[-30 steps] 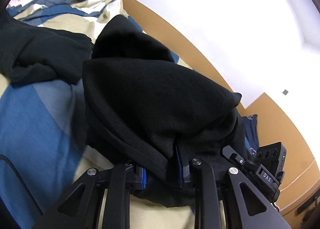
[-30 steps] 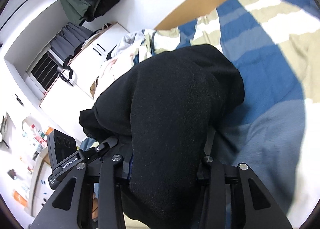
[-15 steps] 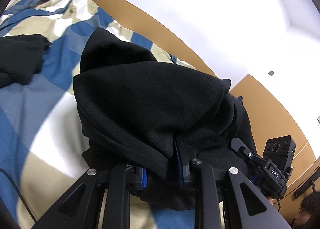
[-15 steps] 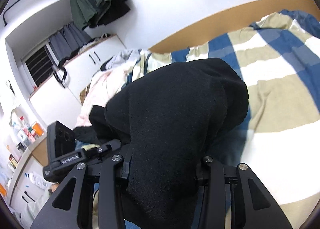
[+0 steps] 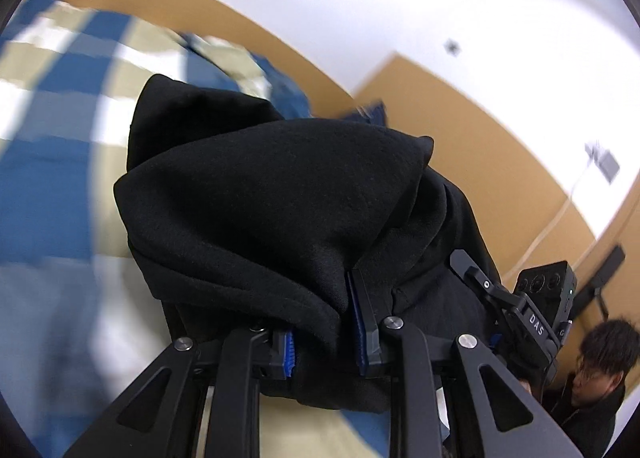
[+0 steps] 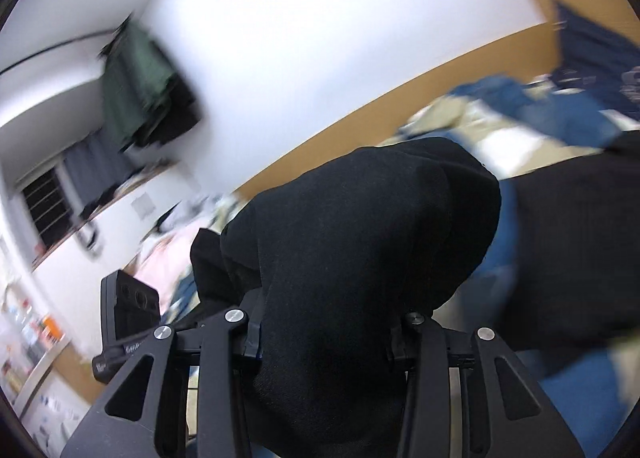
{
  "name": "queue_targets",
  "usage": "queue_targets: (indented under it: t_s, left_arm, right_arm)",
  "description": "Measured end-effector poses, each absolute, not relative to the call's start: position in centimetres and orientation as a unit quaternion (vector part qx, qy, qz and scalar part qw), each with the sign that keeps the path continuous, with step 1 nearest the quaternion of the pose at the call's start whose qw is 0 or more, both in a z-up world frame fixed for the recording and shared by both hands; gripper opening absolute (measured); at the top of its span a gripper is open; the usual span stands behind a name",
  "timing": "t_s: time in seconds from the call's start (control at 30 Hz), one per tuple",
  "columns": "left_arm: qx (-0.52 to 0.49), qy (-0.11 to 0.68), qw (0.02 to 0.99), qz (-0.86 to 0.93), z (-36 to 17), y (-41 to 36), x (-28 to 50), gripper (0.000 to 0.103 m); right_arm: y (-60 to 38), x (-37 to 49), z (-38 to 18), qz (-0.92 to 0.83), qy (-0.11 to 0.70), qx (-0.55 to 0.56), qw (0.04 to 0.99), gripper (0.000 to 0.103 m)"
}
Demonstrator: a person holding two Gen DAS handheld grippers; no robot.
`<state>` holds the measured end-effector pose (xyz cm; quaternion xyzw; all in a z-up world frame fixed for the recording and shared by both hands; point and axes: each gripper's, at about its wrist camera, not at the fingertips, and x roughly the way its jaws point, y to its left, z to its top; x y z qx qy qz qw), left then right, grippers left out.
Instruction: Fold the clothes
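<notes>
We have swung both grippers [image 5: 326, 332] [image 6: 324, 332], clamped on the black garment [image 5: 272, 198], from bed [image 5: 48, 162] toward wall [image 6: 320, 38].

A blue-checked bedspread [image 5: 48, 178] (blurred) meets a brown headboard [image 5: 460, 130]; green jacket [image 6: 136, 86] hangs.

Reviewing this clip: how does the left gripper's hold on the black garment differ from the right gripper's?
The left gripper pinches a narrow bunch of the black garment, its jaws close together and blue pads showing. The right gripper clamps a much thicker wad of the same cloth, its jaws wider apart and its pads almost wholly covered. The left view is fairly sharp on the cloth; the right view's background is heavily smeared. Both are shut on cloth lifted off the checked bedding.
</notes>
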<state>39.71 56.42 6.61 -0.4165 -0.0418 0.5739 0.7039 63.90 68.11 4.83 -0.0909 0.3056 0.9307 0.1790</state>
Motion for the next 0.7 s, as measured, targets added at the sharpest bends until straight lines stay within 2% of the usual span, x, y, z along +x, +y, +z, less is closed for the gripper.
queue_targets:
  t_s: [0.1,0.23,0.37,0.43,0.57,0.6,0.67,0.7]
  left_arm:
    - [-0.418,-0.004,0.718,0.557,4.1,59.3,44.4,0.025]
    - [-0.412,0.013,0.724,0.554,1.4,60.7,42.9,0.034]
    - [-0.414,0.021,0.713,0.565,1.9,59.7,41.5,0.037]
    - [-0.418,0.031,0.704,0.573,2.5,58.6,41.0,0.048]
    - [-0.447,0.034,0.692,0.566,3.6,55.0,38.9,0.066]
    - [-0.450,0.040,0.685,0.571,3.8,54.0,38.5,0.073]
    - [-0.442,0.053,0.678,0.585,4.3,51.7,37.7,0.076]
    - [-0.432,0.059,0.672,0.599,4.6,50.6,37.4,0.082]
  right_arm:
    - [71.4,69.7,3.0,0.911,0.322,-0.086,0.242,0.040]
    - [75.8,74.3,-2.5,0.874,0.404,-0.091,0.256,0.042]
    - [75.1,73.1,-2.9,0.881,0.359,-0.132,0.279,0.051]
    - [74.9,72.3,-2.9,0.883,0.342,-0.144,0.286,0.062]
    - [75.0,72.6,-3.3,0.881,0.360,-0.132,0.278,0.073]
    - [74.9,72.9,-3.2,0.882,0.359,-0.128,0.278,0.080]
    - [74.0,73.2,-2.9,0.886,0.342,-0.125,0.288,0.093]
    - [73.2,73.0,-2.6,0.887,0.329,-0.125,0.300,0.100]
